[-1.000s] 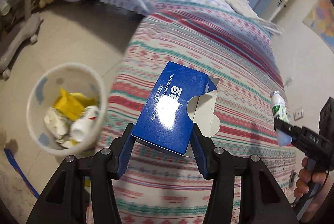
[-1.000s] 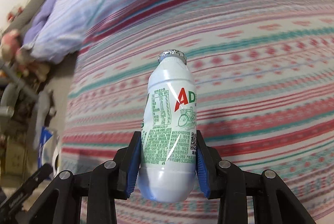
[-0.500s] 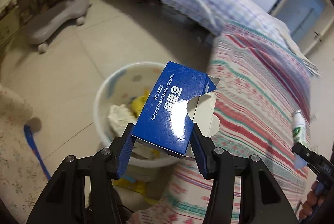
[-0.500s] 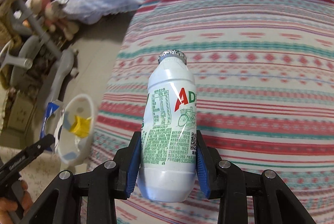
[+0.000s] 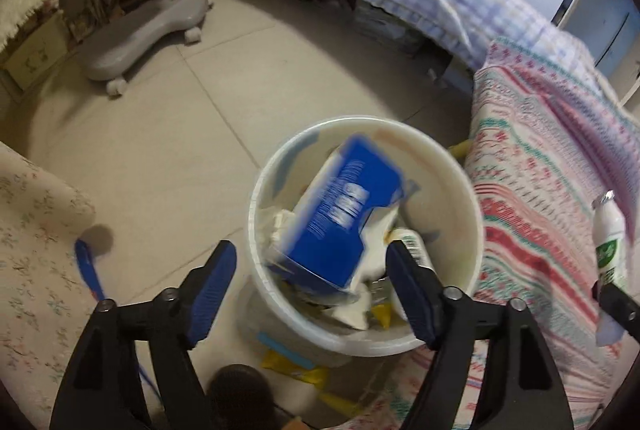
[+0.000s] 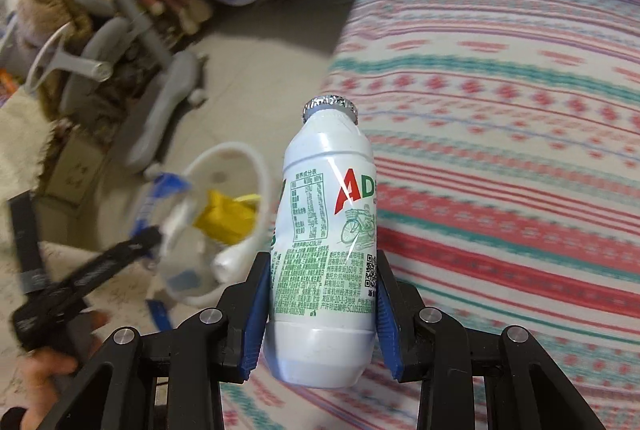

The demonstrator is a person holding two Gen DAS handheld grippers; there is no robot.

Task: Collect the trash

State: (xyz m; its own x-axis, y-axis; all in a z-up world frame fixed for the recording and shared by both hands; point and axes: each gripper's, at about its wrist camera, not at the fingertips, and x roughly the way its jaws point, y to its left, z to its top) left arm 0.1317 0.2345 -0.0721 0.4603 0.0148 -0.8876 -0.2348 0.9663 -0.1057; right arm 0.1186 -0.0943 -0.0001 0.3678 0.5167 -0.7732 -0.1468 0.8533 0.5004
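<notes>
My left gripper [image 5: 310, 264] is open above the white trash bucket [image 5: 476, 230]. The blue biscuit box [image 5: 344, 218] is blurred, free of the fingers, inside the bucket's mouth on top of paper and yellow wrappers. My right gripper [image 6: 320, 304] is shut on a white AD milk bottle [image 6: 326, 230] with a foil cap, held upright over the striped bed. The bottle also shows at the right edge of the left wrist view [image 5: 608, 230]. The bucket [image 6: 256, 157] lies left of the bottle in the right wrist view, with the left gripper [image 6: 152, 236] over it.
The striped bedspread [image 5: 540, 169] borders the bucket on the right. A grey chair base on wheels [image 5: 140, 29] stands on the tiled floor at the far left. A flowered fabric edge [image 5: 36, 230] and a blue strap [image 5: 90, 270] lie at the near left.
My left gripper opened and let go of the blue box, which dropped into the bucket. The right gripper moved left towards the bucket with the bottle.
</notes>
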